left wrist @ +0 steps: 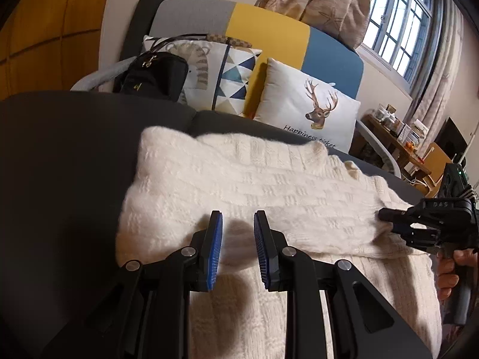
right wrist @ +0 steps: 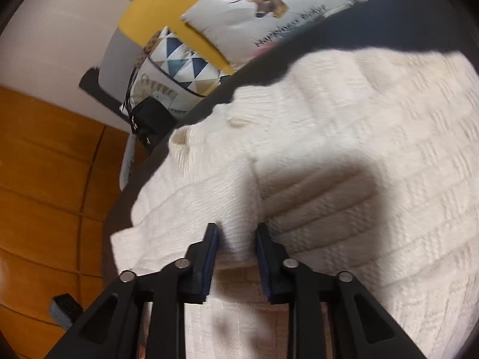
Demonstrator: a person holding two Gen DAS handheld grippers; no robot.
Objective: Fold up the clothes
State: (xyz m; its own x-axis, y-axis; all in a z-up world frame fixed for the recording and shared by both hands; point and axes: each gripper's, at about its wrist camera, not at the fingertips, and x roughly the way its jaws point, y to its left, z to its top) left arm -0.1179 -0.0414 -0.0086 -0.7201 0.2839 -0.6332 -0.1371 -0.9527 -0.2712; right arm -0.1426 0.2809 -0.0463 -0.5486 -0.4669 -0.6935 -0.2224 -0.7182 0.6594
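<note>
Knitwear fills the middle of both views: a cream sweater (left wrist: 245, 185) lies folded across the dark sofa seat (left wrist: 74, 149), with a deer cushion (left wrist: 311, 104) and a triangle-patterned cushion (left wrist: 233, 74) propped behind it toward the top of the frame. At the bottom centre of the left wrist view, the left gripper (left wrist: 238, 227) hovers over the sweater's near fold with its blue pads a narrow gap apart and nothing between them. In the right wrist view, the right gripper (right wrist: 236, 239) has a raised fold of the knit between its slightly parted fingers, though whether the pads press on it I cannot tell; it also shows at the right edge of the left view (left wrist: 398, 224), held by a hand (left wrist: 452, 269).
</note>
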